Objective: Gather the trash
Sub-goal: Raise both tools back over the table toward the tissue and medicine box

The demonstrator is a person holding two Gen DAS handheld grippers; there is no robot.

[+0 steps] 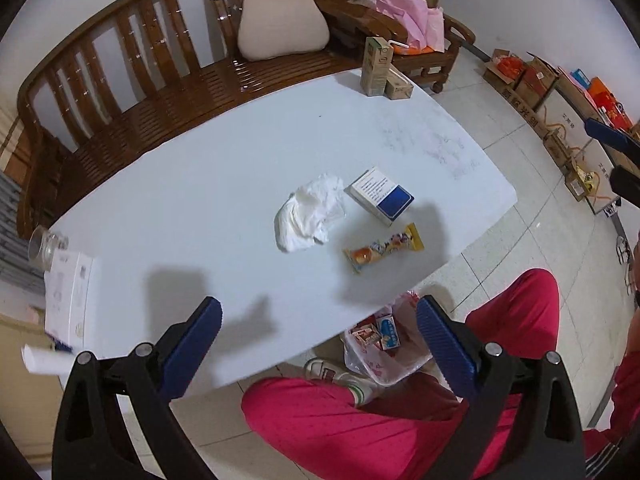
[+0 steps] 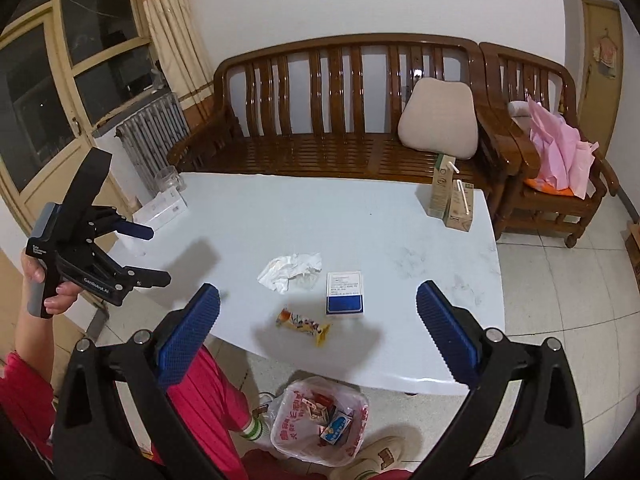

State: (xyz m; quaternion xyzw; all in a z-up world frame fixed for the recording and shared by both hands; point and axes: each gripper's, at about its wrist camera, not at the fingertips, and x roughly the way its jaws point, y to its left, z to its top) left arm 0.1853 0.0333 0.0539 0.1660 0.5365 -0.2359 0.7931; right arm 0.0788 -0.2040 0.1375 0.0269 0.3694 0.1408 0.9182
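- Both of my claws stand released and hold nothing: the left claw [image 1: 319, 346] hangs over the near edge of the desk [image 1: 200, 184], the right claw [image 2: 318, 334] over the same edge, further along.
- The trash that is left lies together near that edge: a crumpled tissue [image 1: 310, 212], a blue-and-white box [image 1: 382, 196] just beside it, and a snack wrapper [image 1: 384, 247] nearest me. Two drink cartons [image 2: 452, 196] with straws stand at the far corner, well apart from the rest.
- The bag [image 2: 320, 420] sits open on the floor between my feet, below the desk edge, with a few small cartons already in it.
- I would take the wrapper first, since it is closest to the bag. It lies flat, so I should come down steeply with one pad on each long side and pinch across its width.
- The tissue is soft; a pinch at its highest fold will do.
- The box I would grip across its narrow sides, which I think fit my spread, though the fisheye makes that hard to judge.
- I should let go only when I am low over the bag's mouth, because its rim looks limp.
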